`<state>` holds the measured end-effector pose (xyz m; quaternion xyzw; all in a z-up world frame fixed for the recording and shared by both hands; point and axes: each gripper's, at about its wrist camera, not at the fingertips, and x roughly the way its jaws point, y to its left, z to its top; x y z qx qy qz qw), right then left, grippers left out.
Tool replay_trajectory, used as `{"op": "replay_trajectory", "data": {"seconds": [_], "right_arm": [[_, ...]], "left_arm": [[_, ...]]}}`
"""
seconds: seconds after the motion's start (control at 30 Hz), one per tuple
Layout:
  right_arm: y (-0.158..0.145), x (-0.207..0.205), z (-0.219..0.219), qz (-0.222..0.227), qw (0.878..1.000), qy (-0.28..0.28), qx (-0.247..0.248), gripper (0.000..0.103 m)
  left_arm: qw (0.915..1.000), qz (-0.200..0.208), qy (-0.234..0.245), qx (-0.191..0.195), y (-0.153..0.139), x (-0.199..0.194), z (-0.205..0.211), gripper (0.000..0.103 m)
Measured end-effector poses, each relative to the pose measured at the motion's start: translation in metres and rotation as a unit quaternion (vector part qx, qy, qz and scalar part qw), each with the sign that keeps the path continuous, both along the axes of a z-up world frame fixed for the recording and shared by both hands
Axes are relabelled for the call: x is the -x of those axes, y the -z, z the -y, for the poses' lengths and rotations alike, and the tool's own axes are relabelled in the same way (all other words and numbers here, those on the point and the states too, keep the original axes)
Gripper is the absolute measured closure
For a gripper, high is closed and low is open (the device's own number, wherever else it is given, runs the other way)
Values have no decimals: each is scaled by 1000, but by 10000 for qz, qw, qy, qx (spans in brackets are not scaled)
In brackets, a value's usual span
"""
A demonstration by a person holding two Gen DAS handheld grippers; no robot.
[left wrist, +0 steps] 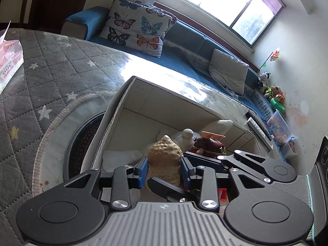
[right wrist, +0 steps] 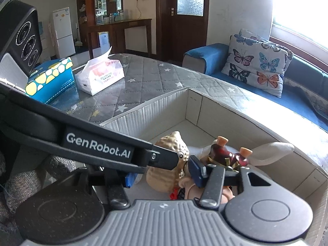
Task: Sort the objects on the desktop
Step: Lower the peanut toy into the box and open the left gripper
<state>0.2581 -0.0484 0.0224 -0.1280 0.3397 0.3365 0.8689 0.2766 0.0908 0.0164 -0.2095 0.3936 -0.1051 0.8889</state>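
Item: tan, dimpled peanut-shaped plastic toy, apparently light, rigid; left tool clamps its waist. Right tool parted, empty.

Sofa: a blue sofa beneath the bright window
Cushion: butterfly-print cushion propped on the seat
Background: white fridge, dark wooden door
Corner: soft toys against the wall

My left eye sits just behind my left fingers, looking down into the box from very close. My right eye does too; both see the peanut toy.
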Motion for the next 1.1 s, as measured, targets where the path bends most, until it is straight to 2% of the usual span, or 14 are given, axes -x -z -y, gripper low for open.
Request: {"op": "replay_trajectory", "data": {"seconds": [0.33, 0.4, 0.57, 0.7, 0.83, 0.9, 1.1], "right_arm": [[-8, 11, 4, 190, 9998, 56, -75, 49], [-10, 15, 6, 251, 9996, 76, -73, 39], [-14, 24, 11, 354, 9991, 141, -178, 35], [-19, 34, 16, 485, 9983, 231, -242, 24], [-25, 43, 22, 552, 9971, 384, -352, 20], [-28, 49, 26, 581, 9963, 483, -420, 13], [-34, 67, 39, 695, 9932, 759, -550, 3]], "left_arm": [[9999, 80, -72, 25, -6, 7, -4, 66], [9999, 116, -92, 13, -9, 10, -5, 66], [9997, 227, -121, -60, -17, 20, -5, 66], [9991, 366, -97, -172, -25, 30, -3, 66], [9984, 495, -109, -247, -32, 43, -1, 66], [9977, 575, -134, -337, -35, 52, 1, 66], [9959, 745, -199, -482, -42, 79, 2, 66]]}}
